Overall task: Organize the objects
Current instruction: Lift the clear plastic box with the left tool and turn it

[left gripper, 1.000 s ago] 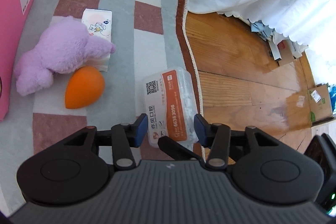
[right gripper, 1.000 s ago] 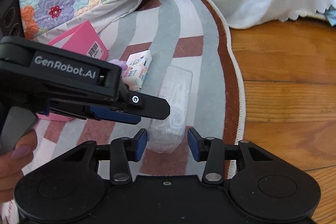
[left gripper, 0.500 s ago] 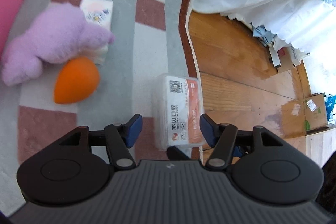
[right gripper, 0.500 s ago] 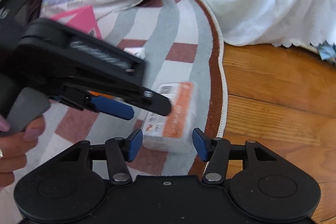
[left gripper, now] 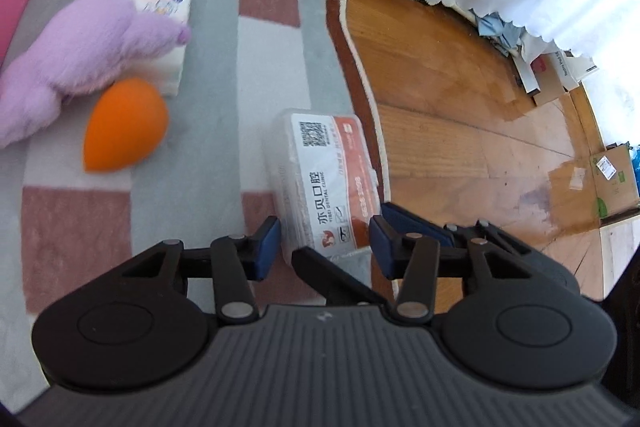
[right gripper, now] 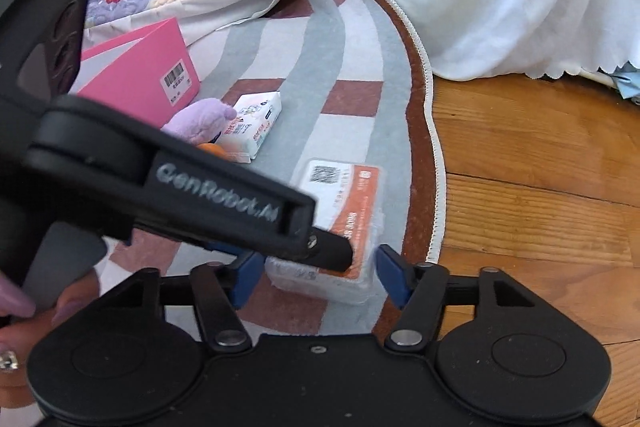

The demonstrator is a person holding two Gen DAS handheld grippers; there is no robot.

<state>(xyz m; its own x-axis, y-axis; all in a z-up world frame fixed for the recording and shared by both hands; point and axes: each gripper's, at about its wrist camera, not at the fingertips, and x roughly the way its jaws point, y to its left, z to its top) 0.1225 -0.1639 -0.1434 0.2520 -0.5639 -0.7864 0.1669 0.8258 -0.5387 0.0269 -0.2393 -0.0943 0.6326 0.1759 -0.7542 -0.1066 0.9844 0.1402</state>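
A clear plastic box with an orange and white dental clinic label (left gripper: 326,179) lies on the striped rug near its brown edge; it also shows in the right wrist view (right gripper: 340,219). My left gripper (left gripper: 326,245) is open, its blue pads either side of the box's near end. My right gripper (right gripper: 316,277) is open around the same box from the other side. The left gripper's body (right gripper: 172,187) crosses the right wrist view and hides part of the box.
A purple plush toy (left gripper: 80,55), an orange egg-shaped sponge (left gripper: 124,125) and a white tissue pack (left gripper: 164,1) lie on the rug (left gripper: 256,67) to the left. A pink box (right gripper: 148,75) stands behind them. Bare wood floor (left gripper: 460,131) and a bed skirt (right gripper: 500,11) are to the right.
The box has turned label-up and lies flat on the rug. Both grippers have opened wider and now straddle its near end. The left gripper shifted left.
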